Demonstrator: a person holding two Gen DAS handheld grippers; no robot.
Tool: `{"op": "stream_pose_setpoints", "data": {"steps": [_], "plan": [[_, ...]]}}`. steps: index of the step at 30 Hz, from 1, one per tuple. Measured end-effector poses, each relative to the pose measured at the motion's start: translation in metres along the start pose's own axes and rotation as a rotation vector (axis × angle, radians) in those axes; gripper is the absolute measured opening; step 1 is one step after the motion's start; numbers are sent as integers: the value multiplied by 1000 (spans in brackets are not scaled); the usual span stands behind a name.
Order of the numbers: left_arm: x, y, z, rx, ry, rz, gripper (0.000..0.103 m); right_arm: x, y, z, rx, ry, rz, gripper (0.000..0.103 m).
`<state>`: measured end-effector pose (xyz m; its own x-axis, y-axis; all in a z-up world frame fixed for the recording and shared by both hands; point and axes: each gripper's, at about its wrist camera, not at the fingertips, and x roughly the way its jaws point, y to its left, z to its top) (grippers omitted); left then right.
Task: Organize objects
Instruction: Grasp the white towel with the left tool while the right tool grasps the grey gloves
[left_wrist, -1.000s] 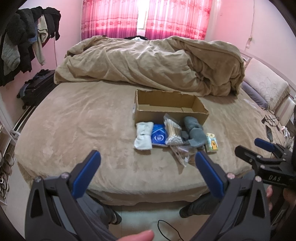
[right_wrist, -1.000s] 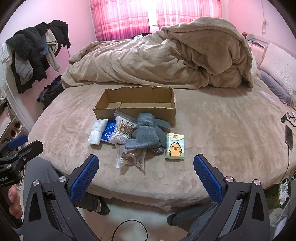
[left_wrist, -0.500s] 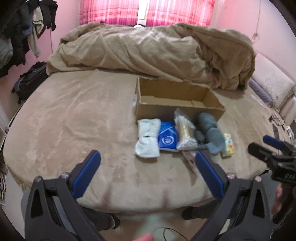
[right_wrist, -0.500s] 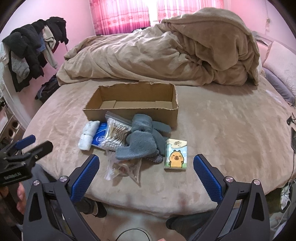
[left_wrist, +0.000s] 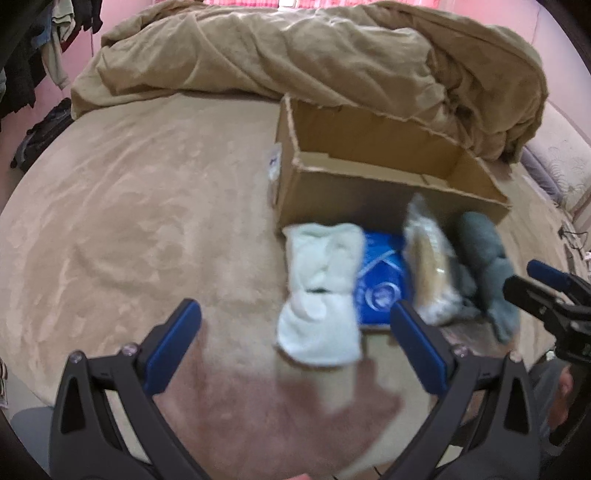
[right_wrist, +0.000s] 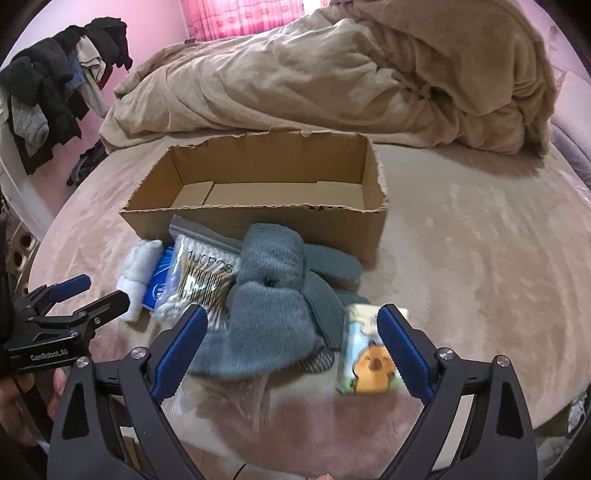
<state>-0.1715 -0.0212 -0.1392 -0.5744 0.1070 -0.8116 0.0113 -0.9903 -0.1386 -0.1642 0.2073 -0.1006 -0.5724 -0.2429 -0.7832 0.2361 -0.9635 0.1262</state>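
Both fingers of the left gripper (left_wrist: 295, 347), black frames faced with blue ribbed pads, stand wide apart and released, with the rolled pale fluffy towel (left_wrist: 321, 291) lying between and beyond them, untouched. On the right gripper (right_wrist: 291, 347) the jaws are closing; the grey-blue fleecy socks (right_wrist: 273, 306) lie in the gap, but the pads press on nothing yet.

Against the frames a second ago, both grippers have come down and forward over the round tan plush-covered bed (left_wrist: 140, 206): the pile of items fills far more of each view, and the window and curtains have nearly slipped off the top. The right jaws, then at their widest, are now narrower.

Behind the pile, touching it, sits the open brown corrugated cardboard box (right_wrist: 258, 199), rectangular, with ragged torn rims and a bare floor. Along its near wall, left to right, lie the towel, a flat glossy blue packet (left_wrist: 380, 280), a clear zip bag of wooden cotton swabs (right_wrist: 201, 273), the socks heaped soft and lumpy, and a small printed tissue pack with an orange cartoon animal (right_wrist: 369, 354) beside the right finger. A crumpled beige blanket (right_wrist: 351, 81) is piled behind the box.
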Motion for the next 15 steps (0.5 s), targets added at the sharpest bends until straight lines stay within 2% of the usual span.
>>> {"op": "stream_pose_setpoints", "data": {"steps": [2,3,6,8,9,11,13,15], "plan": [[13,6,2,-29,29,-8,99,9,0,2,-4,10,10,95],[17,8,2,-36,35,-8,92,12,1,3,-6,11,14,94],[21,11,2,-46,34,-4,90,20,0,2,-14,18,27,82],[20,9,1,-40,28,-4,87,28,-1,1,-12,42,46,69],[20,8,1,-33,20,-5,82,30,-1,1,-10,46,53,61],[18,6,0,-35,17,-22,71,32,0,-1,-16,42,59,60],[15,3,-1,-40,14,-50,53,32,1,-1,-20,33,65,57],[13,0,-3,-34,9,-67,44,30,-1,-2,-8,27,77,54]]}}
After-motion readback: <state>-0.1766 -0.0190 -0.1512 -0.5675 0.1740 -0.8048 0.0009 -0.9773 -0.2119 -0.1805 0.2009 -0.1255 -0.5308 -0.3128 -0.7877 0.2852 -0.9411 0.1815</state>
